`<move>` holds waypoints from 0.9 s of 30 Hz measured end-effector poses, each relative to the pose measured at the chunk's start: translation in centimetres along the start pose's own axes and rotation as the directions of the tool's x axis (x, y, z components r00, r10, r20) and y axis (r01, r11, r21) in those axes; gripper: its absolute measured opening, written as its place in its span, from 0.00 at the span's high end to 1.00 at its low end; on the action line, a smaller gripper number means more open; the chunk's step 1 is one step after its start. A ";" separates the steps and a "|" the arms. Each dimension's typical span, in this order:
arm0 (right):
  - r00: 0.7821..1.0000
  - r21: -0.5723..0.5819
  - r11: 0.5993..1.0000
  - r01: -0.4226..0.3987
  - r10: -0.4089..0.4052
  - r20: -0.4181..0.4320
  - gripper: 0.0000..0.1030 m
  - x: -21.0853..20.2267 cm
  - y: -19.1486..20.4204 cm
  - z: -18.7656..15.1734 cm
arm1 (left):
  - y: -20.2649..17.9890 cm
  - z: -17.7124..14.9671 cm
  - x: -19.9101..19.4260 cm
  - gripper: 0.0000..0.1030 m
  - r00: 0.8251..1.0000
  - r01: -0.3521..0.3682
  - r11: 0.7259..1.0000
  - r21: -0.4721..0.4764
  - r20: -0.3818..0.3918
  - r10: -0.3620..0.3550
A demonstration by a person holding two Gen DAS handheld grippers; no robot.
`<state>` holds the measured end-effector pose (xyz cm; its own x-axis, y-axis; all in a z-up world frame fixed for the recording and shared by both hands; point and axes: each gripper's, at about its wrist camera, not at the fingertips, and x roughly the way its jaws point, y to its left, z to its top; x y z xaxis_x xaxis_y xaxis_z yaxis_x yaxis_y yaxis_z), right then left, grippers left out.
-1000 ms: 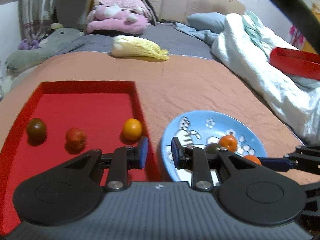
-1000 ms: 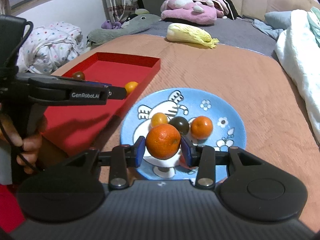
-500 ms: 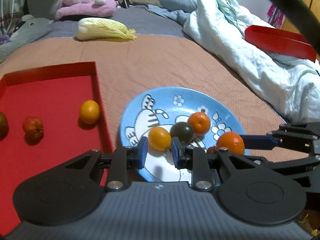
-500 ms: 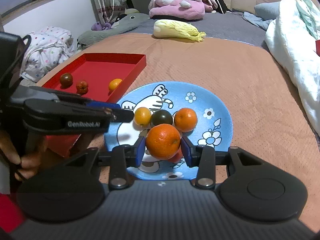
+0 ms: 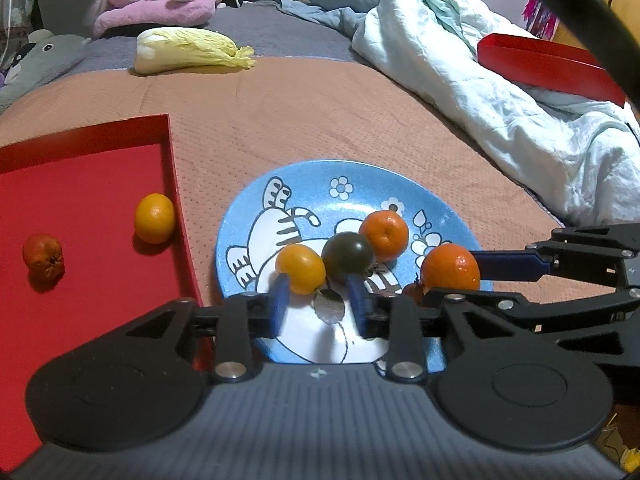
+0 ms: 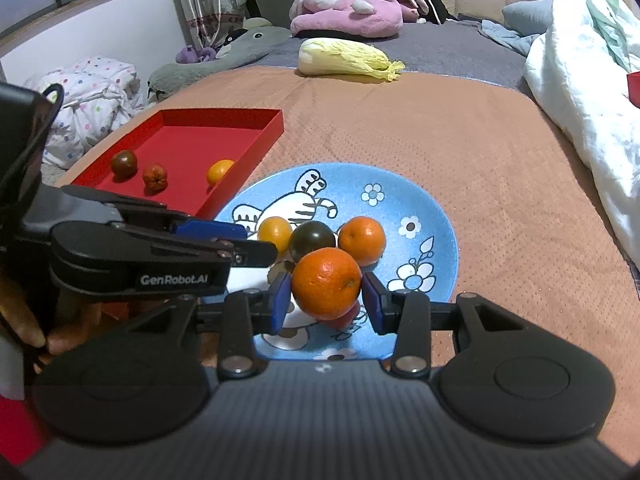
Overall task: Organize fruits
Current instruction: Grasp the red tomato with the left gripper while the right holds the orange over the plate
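Right gripper (image 6: 325,300) clamps an orange (image 6: 326,282) just above the blue plate (image 6: 436,220) — left gripper (image 5: 319,300) hangs open over that plate, beside the yellow fruit (image 5: 300,268) and dark tomato (image 5: 347,257).

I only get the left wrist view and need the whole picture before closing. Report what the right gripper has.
Observer: The right gripper is shut on the orange, one pad on each side, over the plate.
Operator: Count the tray.
Observer: The tray holds three fruits. A dark one lies left of the red one, outside your frame.
Operator: Say what's past the tray.
Observer: A polka-dot bundle lies beyond its left side.
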<state>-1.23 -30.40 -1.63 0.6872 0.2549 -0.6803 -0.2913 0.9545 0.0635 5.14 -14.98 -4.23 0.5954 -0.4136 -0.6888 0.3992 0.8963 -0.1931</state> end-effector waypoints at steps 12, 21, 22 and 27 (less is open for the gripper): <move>1.000 -0.003 1.000 -0.013 0.013 0.016 0.59 0.2 0.3 0.5 | 4.0 0.9 -4.0 0.45 0.947 -0.232 0.959 -0.164 0.186 0.261; 0.998 0.004 0.998 -0.061 0.061 0.021 0.59 1.6 1.4 1.2 | 11.8 0.4 -4.0 0.45 0.907 -0.385 0.856 -0.345 0.034 0.421; 0.998 0.005 0.998 -0.063 0.063 0.020 0.59 1.7 1.4 1.2 | 12.0 0.3 -3.8 0.45 0.907 -0.390 0.859 -0.333 0.026 0.421; 0.998 0.012 0.998 -0.066 0.066 0.013 0.59 2.1 1.3 1.3 | 12.6 0.4 -2.8 0.45 0.925 -0.353 0.885 -0.305 0.028 0.379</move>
<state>0.71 -28.45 -2.00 0.6752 0.3195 -0.6649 -0.3281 0.9374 0.1172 8.84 -2.60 -4.45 0.7212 -0.0478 -0.6910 -0.0698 0.9875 -0.1412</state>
